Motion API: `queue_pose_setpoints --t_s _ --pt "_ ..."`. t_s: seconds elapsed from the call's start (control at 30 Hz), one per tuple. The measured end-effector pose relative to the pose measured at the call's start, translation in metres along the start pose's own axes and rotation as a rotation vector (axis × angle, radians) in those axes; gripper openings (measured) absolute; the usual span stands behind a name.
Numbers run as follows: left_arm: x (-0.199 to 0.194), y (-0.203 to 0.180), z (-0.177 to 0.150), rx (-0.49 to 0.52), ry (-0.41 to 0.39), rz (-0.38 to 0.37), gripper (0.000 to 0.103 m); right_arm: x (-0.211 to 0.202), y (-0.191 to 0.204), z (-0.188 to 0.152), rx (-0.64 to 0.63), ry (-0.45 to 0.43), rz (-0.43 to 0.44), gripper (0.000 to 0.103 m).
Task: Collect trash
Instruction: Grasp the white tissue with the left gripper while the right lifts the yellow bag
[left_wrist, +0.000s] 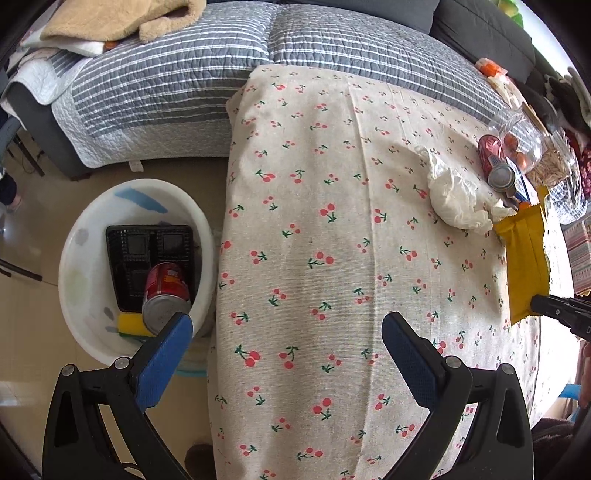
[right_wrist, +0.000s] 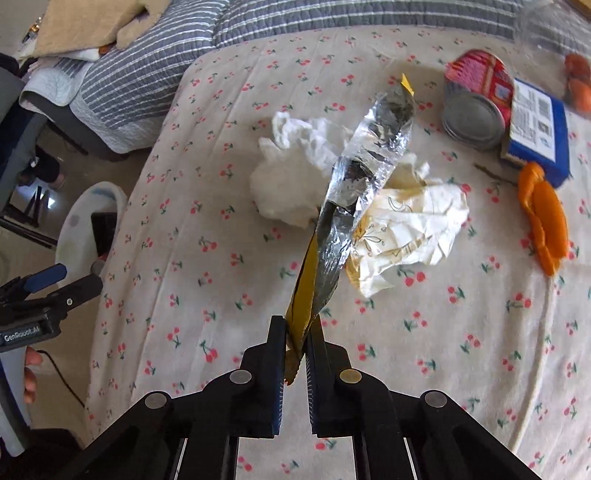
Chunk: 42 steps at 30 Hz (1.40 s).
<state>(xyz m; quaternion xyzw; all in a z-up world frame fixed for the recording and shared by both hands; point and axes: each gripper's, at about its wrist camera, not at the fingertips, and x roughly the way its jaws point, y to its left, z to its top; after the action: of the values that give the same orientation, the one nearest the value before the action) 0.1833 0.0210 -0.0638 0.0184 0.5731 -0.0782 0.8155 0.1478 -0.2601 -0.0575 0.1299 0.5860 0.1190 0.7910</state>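
Observation:
My right gripper (right_wrist: 297, 326) is shut on the lower end of a yellow snack wrapper (right_wrist: 365, 158) with a silver inside, which stands up off the cherry-print tablecloth (right_wrist: 229, 295). In the left wrist view that wrapper (left_wrist: 524, 258) hangs at the right edge, pinched by the right gripper (left_wrist: 539, 304). Behind it lie a crumpled white tissue (right_wrist: 288, 173) and a crumpled printed paper (right_wrist: 410, 225). My left gripper (left_wrist: 288, 321) is open and holds nothing, over the table's left edge. Beside it, a white basin (left_wrist: 85, 258) on the floor holds a black tray, a red can (left_wrist: 166, 291) and a yellow sponge.
On the table's right side lie a red can (right_wrist: 476, 99), a blue box (right_wrist: 535, 125) and orange peel (right_wrist: 543, 214). A clear bag of fruit (left_wrist: 521, 140) and other packets crowd the far right. A sofa with a grey striped quilt (left_wrist: 166, 85) stands behind the table.

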Motion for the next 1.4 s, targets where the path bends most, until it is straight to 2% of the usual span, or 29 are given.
queue_pose_setpoints --t_s 0.13,0.17,0.23,0.27,0.3,0.33,0.43,0.57,0.7,0.83,0.97,1.0,1.07,1.1,1.2,1.23,1.27,1.4 --pt "0.004 -0.009 0.0 0.013 0.006 0.001 0.103 -0.009 -0.042 -0.018 0.075 0.009 -0.067 0.017" --pt "0.004 -0.011 0.0 0.015 0.007 0.002 0.103 -0.013 -0.053 -0.021 0.093 0.008 -0.087 0.022" --pt "0.005 -0.015 0.001 0.019 0.006 0.003 0.103 -0.021 -0.073 -0.026 0.136 -0.005 -0.126 0.04" --pt "0.006 -0.017 0.001 0.021 0.006 0.004 0.103 -0.026 -0.08 -0.028 0.148 -0.022 -0.159 0.056" --pt "0.006 -0.018 0.001 0.022 0.004 0.004 0.103 -0.032 -0.086 -0.03 0.15 -0.045 -0.192 0.065" --pt "0.006 -0.02 0.002 0.023 0.003 0.005 0.103 -0.038 -0.089 -0.031 0.147 -0.07 -0.216 0.066" --pt "0.009 -0.024 0.006 0.014 0.003 0.004 0.103 -0.051 -0.091 -0.033 0.122 -0.124 -0.243 0.067" --pt "0.011 -0.03 0.014 -0.02 0.001 -0.038 0.103 -0.053 -0.07 -0.033 0.018 -0.166 -0.252 0.068" --pt "0.013 -0.044 0.026 -0.046 -0.024 -0.107 0.103 -0.037 -0.041 -0.033 -0.116 -0.161 -0.273 0.069" --pt "0.022 -0.069 0.039 -0.035 -0.057 -0.161 0.102 -0.013 -0.034 -0.026 -0.138 -0.119 -0.288 0.069" --pt "0.04 -0.093 0.054 -0.062 -0.061 -0.281 0.087 0.002 -0.044 -0.018 -0.089 -0.09 -0.271 0.069" --pt "0.045 -0.098 0.058 -0.067 -0.063 -0.296 0.085 0.004 -0.046 -0.017 -0.072 -0.084 -0.261 0.069" --pt "0.056 -0.106 0.064 -0.075 -0.066 -0.312 0.074 0.007 -0.051 -0.014 -0.046 -0.074 -0.244 0.067" --pt "0.061 -0.109 0.066 -0.08 -0.068 -0.319 0.07 0.008 -0.051 -0.012 -0.038 -0.068 -0.236 0.062" --pt "0.065 -0.112 0.071 -0.081 -0.118 -0.317 0.05 0.011 -0.053 -0.011 -0.017 -0.051 -0.208 0.048" --pt "0.067 -0.112 0.073 -0.077 -0.115 -0.329 0.032 0.012 -0.054 -0.01 -0.007 -0.045 -0.199 0.046" --pt "0.069 -0.113 0.075 -0.076 -0.104 -0.339 0.027 0.012 -0.055 -0.011 0.001 -0.041 -0.189 0.042" --pt "0.065 -0.115 0.074 -0.028 -0.118 -0.342 0.02 0.01 -0.054 -0.011 -0.004 -0.038 -0.154 0.032"
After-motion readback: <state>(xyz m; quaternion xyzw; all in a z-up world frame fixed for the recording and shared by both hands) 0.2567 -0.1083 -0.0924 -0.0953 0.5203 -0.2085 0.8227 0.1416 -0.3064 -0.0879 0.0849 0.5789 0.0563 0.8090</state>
